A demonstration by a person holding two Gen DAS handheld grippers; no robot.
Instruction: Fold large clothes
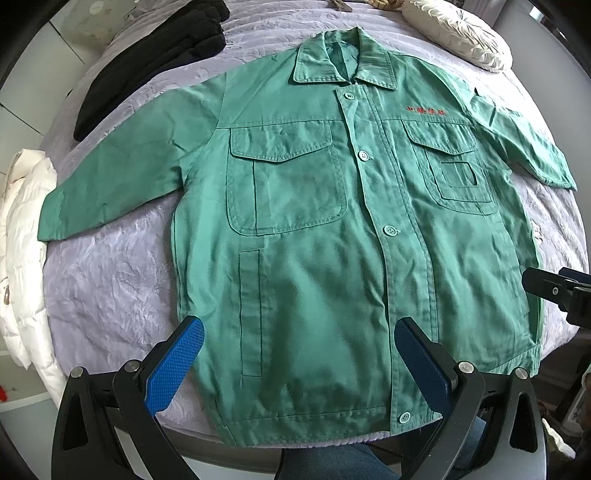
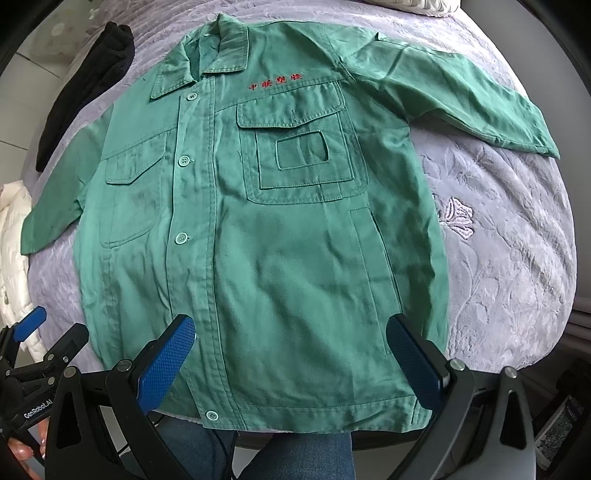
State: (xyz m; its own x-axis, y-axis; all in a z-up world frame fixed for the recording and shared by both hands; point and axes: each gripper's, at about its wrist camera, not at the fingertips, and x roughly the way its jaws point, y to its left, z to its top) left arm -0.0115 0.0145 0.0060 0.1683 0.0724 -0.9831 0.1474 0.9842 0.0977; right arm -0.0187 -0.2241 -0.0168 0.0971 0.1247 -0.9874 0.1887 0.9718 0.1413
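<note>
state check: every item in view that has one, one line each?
green jacket: spread flat face up, buttoned, sleeves out, not yet folded
left gripper: open, over the hem, holding nothing
right gripper: open, over the hem, holding nothing
black garment: in a heap beyond the jacket's sleeve
white puffy garment: draped at the bed edge
cushion: lying past the collar

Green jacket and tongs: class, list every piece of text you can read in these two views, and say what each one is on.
"GenRobot.AI": white print on the black arm of the left tongs.
Red embroidered characters on the green jacket, above its chest pocket: four characters, too blurred to read with certainty.
No other text is visible.
</note>
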